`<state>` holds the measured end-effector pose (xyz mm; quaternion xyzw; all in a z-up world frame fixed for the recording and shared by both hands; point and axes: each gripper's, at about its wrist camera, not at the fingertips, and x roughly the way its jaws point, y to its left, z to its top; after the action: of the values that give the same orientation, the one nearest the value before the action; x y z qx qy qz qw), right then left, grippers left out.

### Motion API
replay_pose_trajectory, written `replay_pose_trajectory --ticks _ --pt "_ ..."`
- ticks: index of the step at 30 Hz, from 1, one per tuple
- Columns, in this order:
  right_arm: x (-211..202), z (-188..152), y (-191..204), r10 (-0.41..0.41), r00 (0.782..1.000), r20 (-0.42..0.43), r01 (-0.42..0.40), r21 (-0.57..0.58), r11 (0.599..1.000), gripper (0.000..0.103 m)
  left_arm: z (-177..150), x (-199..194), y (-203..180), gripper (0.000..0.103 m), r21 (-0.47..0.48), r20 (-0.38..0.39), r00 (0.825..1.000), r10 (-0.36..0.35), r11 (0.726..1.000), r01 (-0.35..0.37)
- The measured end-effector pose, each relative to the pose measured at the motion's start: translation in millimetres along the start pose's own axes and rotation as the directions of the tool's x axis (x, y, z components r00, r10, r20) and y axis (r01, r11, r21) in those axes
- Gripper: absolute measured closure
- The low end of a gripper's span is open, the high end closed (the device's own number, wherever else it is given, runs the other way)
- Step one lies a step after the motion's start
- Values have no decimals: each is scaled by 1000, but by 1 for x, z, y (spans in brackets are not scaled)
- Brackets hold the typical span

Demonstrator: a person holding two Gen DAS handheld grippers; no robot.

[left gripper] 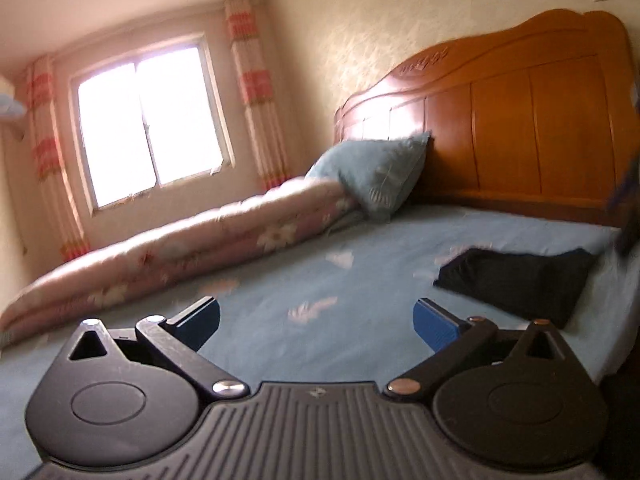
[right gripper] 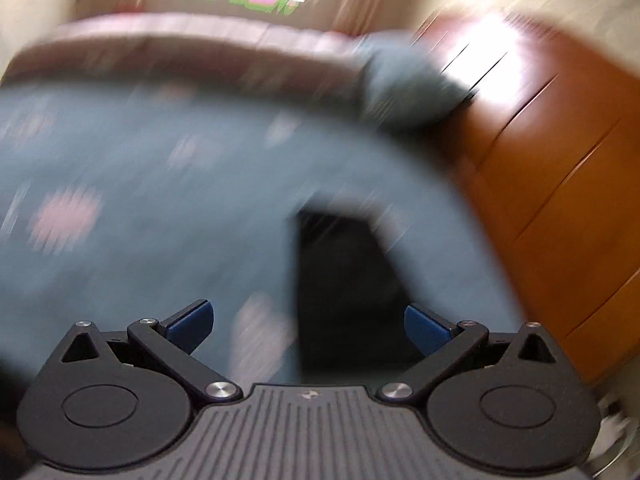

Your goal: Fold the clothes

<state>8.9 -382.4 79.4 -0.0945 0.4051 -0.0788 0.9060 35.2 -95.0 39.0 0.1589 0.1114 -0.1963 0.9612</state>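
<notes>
Left wrist: folded black garment flat (long axis toward headboard).

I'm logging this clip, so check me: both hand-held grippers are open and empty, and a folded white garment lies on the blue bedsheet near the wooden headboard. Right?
Not quite: the garment is black, not white, as the left wrist view shows. The rest holds: the left hand-held gripper and right hand-held gripper are open and empty, above the blue bedsheet near the wooden headboard.

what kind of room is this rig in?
A home bedroom, almost certainly. A bed with a carved wooden headboard and blue floral sheet, a blue pillow and rolled pink quilt, plus a curtained window. A dark garment lies on the sheet.
</notes>
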Motion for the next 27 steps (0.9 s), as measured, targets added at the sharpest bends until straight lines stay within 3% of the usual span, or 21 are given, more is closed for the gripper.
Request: replay_pose_trajectory --ticks 3,5,11,17,27 --pt "30 -25 40 70 986 -151 -70 5 998 0 -14 -7 2 1 -4 -27 997 71 997 -71" --pt "29 -37 62 81 983 -162 -78 28 997 0 -21 -13 0 1 1 -43 994 104 995 -104" --pt "21 -52 94 134 985 -107 -123 100 987 0 -32 -35 -6 1 -13 -85 989 122 992 -123" --pt "0 -61 115 129 991 -21 -124 149 981 0 -41 -58 4 1 -155 -149 988 39 986 -62" --pt "-32 -71 134 84 995 59 -92 139 986 0 -62 -69 25 1 -307 -324 946 20 944 -125"
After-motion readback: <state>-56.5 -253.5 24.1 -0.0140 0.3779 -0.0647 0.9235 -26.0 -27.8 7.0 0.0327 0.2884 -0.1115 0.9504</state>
